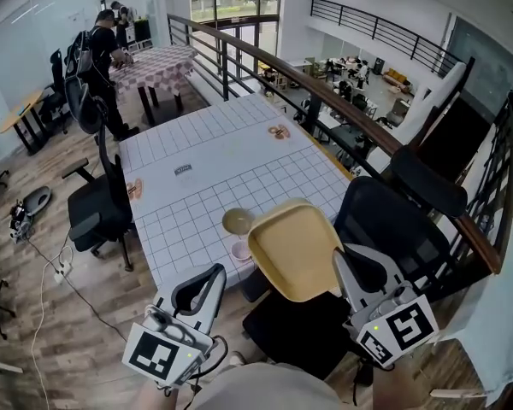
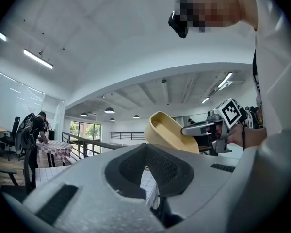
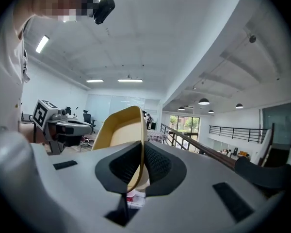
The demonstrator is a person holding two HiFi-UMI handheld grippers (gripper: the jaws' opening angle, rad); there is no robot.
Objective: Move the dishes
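The right gripper [image 1: 344,263] reaches forward, about level, from the lower right of the head view. Its jaws are drawn narrow and clamped on the near rim of a tan rectangular tray [image 1: 294,249]. The right gripper view shows that rim standing edge-on between the pads of the right gripper [image 3: 141,148], with the tray [image 3: 117,130] rising up and to the left of them. The tray is off the tabletop [image 1: 214,156], tilted with its hollow facing up, over the tabletop's near edge. From the left gripper view, the tray [image 2: 166,132] juts out to the left of the right gripper [image 2: 200,128], and the person's right hand [image 2: 246,135] is wrapped round the handle. The left gripper [image 1: 212,273] is held lower left, also pointing about level toward the tabletop. Its jaws [image 2: 145,148] are together at the tips with nothing in them. On the checked cloth, just beyond the tray, sits a round olive dish [image 1: 238,221]. A small pinkish cup [image 1: 240,250] stands near the tabletop's edge, beside the tray's left side.
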